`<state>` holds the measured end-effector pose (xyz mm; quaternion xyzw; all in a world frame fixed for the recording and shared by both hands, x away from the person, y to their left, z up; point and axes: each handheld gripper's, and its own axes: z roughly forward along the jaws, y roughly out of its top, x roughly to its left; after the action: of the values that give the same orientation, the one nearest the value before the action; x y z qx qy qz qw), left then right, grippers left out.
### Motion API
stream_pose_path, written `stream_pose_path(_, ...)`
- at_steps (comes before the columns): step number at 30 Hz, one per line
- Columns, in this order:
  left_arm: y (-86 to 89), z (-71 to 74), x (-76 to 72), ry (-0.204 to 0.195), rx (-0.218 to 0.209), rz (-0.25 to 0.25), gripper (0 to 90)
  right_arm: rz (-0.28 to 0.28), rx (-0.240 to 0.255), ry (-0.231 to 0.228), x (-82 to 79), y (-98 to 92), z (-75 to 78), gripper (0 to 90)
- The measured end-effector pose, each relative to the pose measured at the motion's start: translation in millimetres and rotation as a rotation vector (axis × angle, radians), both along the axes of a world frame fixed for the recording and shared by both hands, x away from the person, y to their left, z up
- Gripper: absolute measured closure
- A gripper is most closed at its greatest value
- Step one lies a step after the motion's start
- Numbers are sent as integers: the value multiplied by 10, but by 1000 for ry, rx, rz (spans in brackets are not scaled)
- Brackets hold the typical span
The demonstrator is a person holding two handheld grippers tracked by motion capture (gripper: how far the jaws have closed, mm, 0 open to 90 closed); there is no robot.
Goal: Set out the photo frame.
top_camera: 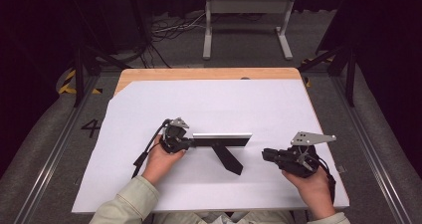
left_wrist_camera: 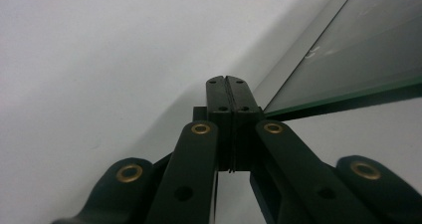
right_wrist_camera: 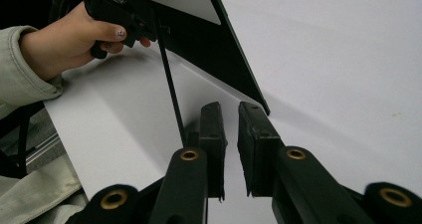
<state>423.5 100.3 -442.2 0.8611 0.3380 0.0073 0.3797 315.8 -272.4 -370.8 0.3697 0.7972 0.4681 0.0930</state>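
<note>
Picture frame (top_camera: 221,140) (no legible writing), upright

pale green sleeves (top_camera: 130,201), black grippers with brass rivets (left_wrist_camera: 201,129), grey three-cornered plates (top_camera: 309,138).

I count one picture frame (top_camera: 222,140) standing on the white sheet (top_camera: 209,104), with one black prop leg (top_camera: 227,158) behind it. I hold two grippers, one in each of my hands: my left gripper (top_camera: 185,142) and my right gripper (top_camera: 266,155). One white sheet covers one wooden table (top_camera: 199,73).
</note>
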Motion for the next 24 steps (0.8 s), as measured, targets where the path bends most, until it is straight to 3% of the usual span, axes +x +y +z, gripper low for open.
stream_pose_path(8, -66, 18, -109, 9, 18, -52, 900, -9, 17, -10, -5, -47, 47, 803)
stream_pose_path(24, -264, 58, -366, 17, 68, -223, 900, -39, 44, -32, -50, -157, 148, 801)
